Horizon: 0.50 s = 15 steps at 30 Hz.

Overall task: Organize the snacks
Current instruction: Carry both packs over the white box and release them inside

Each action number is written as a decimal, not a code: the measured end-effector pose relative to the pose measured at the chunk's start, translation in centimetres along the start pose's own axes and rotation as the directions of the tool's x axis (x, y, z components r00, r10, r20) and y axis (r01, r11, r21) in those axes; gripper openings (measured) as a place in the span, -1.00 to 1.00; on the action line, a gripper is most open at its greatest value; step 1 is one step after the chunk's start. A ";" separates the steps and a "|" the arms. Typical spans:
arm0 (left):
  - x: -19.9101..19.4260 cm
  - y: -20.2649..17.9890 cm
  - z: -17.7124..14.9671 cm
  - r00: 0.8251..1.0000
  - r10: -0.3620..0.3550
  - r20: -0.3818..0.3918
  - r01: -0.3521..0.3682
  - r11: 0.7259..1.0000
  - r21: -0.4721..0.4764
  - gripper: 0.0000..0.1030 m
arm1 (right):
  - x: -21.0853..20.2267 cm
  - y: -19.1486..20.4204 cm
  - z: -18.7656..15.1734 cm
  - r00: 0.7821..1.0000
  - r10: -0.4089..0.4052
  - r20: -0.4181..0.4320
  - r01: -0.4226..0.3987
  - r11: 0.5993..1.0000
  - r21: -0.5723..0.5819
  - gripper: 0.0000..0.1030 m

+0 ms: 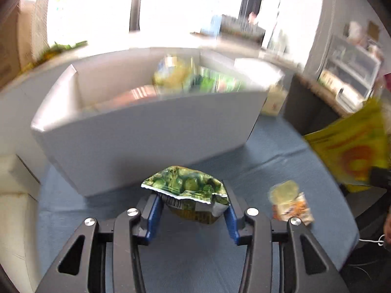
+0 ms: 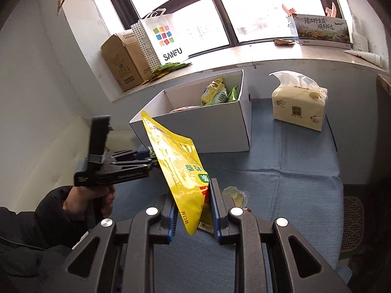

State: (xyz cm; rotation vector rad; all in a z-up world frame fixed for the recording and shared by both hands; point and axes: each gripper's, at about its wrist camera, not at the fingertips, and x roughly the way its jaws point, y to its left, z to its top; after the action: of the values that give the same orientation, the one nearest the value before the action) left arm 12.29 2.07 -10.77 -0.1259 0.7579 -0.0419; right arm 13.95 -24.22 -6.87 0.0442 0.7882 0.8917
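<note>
Gripping: green snack packet (image 1: 187, 190) pinched in left gripper (image 1: 193, 210), just before the white box (image 1: 146, 131); yellow pouch (image 2: 178, 171) clamped upright in closed right gripper (image 2: 193, 216). Small packet (image 1: 290, 204) lies on blue table (image 1: 281, 151); tissue pack (image 2: 299, 103) beside box.

A blue cloth-covered table (image 2: 293, 171) carries a white box (image 2: 207, 129), tissue pack (image 2: 299, 107) and small snack packet (image 1: 290, 201).

- Green, silver-edged packet (image 1: 187, 185)
- Yellow pouch (image 2: 178, 168), green and red print
- White box (image 2: 202, 122)
- Blue desk (image 2: 293, 171)
- Cream tissue pack (image 2: 299, 102)
- Black hand-held gripper (image 2: 193, 210), blue pads (image 2: 216, 210)
</note>
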 end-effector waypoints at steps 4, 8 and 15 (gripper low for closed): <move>-6.8 0.6 0.8 0.983 -0.032 0.181 0.024 0.998 0.051 -0.06 | 0.6 1.0 0.9 1.000 0.002 0.025 -0.002 1.000 -0.019 -0.53; -10.6 2.8 3.6 0.959 -0.022 0.284 0.020 1.000 0.007 -0.06 | 1.8 2.2 3.9 0.997 0.022 0.068 -0.021 0.999 -0.024 -0.53; -8.8 7.4 11.0 0.956 0.028 0.291 -0.018 0.999 -0.039 -0.05 | 6.4 4.6 12.4 0.993 0.010 0.120 -0.008 1.000 -0.015 -0.52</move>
State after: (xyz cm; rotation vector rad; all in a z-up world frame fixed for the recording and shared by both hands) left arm 13.41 11.27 2.22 -0.1535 0.4642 0.0124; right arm 21.09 -13.30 -0.10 0.0879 0.6694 0.8949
